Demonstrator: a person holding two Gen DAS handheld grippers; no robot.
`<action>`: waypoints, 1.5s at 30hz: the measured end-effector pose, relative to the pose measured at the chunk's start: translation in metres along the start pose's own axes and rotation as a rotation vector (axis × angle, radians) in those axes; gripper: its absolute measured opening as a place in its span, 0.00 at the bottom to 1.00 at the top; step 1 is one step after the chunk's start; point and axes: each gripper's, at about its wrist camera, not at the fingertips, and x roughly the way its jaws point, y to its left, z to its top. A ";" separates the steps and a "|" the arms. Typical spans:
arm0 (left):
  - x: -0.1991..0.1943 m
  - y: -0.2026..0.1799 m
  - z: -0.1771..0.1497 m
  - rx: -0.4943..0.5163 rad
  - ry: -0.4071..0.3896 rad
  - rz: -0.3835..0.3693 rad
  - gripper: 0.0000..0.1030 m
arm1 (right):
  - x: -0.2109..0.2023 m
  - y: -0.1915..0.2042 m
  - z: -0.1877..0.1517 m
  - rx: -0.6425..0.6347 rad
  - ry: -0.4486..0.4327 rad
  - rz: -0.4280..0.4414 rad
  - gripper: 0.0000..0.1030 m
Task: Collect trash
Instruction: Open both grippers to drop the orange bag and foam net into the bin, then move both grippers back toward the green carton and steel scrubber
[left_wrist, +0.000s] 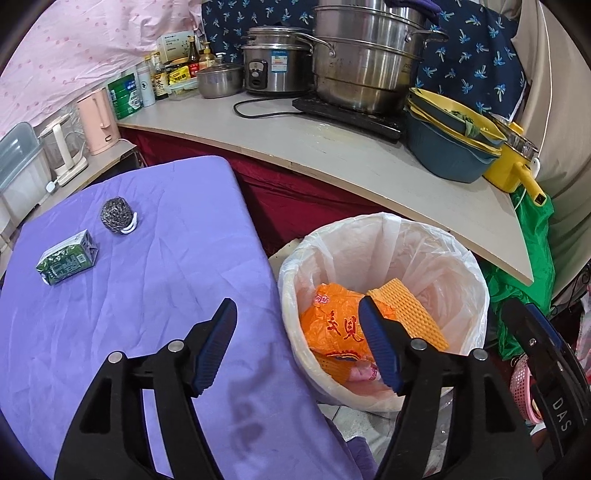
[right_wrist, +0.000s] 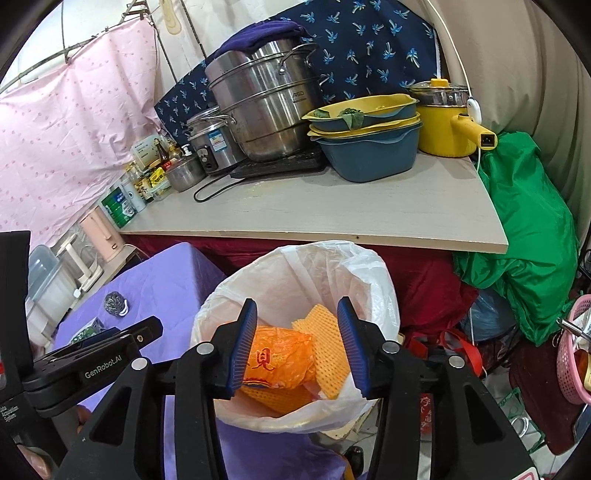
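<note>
Purple table (left_wrist: 147, 295), carton (left_wrist: 66, 262), steel scourer (left_wrist: 116, 216)

Purple tablecloth (left_wrist: 147, 295), orange bag (left_wrist: 332, 325)

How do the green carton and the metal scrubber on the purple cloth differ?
The carton is a green, printed, flat-sided box lying on its side; the scrubber is a rounded grey ball of wire with a white loop at its base. The carton lies nearer the camera and further left in the left wrist view; the scrubber sits beyond it. Both rest on the purple cloth, outside the bin, untouched by either tongs.
</note>
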 end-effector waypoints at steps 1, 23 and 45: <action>-0.002 0.003 0.000 -0.005 -0.004 0.000 0.65 | -0.001 0.002 0.000 -0.003 -0.002 0.002 0.48; -0.047 0.096 -0.012 -0.153 -0.066 0.077 0.86 | -0.017 0.089 -0.012 -0.122 -0.015 0.080 0.59; -0.038 0.253 -0.039 -0.334 -0.005 0.247 0.89 | 0.038 0.212 -0.045 -0.238 0.105 0.240 0.60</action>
